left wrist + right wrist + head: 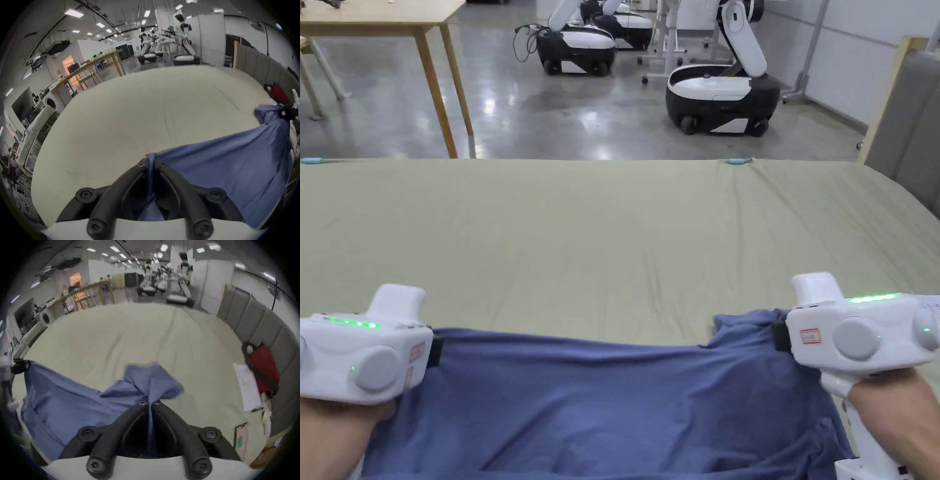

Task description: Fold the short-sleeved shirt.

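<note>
Currently both grippers, left (151, 164) and right (150, 402), pinch the shirt (600, 400) edge; judged best: carry evenly toward 12 o'clock, keeping it taut.

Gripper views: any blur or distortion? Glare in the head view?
Head view: sharp, ceiling lights glare off the polished floor. Left gripper view: heavy fisheye with dark corners; the shirt pinched in the left gripper is crisp, far robots smeared. Right gripper view: same fisheye, softer overall; the shirt flap above the right gripper and the background are motion-blurred.
</note>
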`<state>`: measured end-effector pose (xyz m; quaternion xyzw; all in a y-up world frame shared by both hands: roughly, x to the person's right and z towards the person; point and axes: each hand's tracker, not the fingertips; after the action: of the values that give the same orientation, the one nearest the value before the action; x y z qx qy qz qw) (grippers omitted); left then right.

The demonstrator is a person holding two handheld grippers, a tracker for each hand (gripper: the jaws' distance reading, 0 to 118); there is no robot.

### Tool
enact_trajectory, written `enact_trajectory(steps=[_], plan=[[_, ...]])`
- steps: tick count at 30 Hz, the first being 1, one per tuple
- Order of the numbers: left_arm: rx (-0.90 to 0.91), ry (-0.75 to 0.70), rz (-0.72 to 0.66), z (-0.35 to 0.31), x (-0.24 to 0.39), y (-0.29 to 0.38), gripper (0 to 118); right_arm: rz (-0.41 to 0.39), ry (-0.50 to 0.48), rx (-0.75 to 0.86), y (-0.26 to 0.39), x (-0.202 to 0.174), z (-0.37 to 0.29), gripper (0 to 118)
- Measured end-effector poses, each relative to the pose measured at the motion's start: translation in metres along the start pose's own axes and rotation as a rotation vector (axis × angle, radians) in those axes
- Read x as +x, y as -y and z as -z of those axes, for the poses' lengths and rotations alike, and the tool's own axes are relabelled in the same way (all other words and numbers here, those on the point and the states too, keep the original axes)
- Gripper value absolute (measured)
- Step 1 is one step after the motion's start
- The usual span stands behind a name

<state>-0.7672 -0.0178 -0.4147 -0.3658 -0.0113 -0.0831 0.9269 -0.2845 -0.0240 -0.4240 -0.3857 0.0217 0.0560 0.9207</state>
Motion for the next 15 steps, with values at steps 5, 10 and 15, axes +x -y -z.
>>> enact_trajectory(steps=[5,10,15], plan=[[0.137,0.052,-0.053,-0.097,-0.019,0.031,5,-0.043,-0.054,0.193,0.039,-0.007,-0.110,1],[0.116,0.077,-0.066,-0.155,-0.026,0.122,5,-0.063,0.011,0.200,0.126,-0.017,-0.151,1],[-0.034,0.074,-0.140,-0.147,-0.025,0.207,5,0.029,0.020,0.039,0.207,-0.022,-0.122,1]])
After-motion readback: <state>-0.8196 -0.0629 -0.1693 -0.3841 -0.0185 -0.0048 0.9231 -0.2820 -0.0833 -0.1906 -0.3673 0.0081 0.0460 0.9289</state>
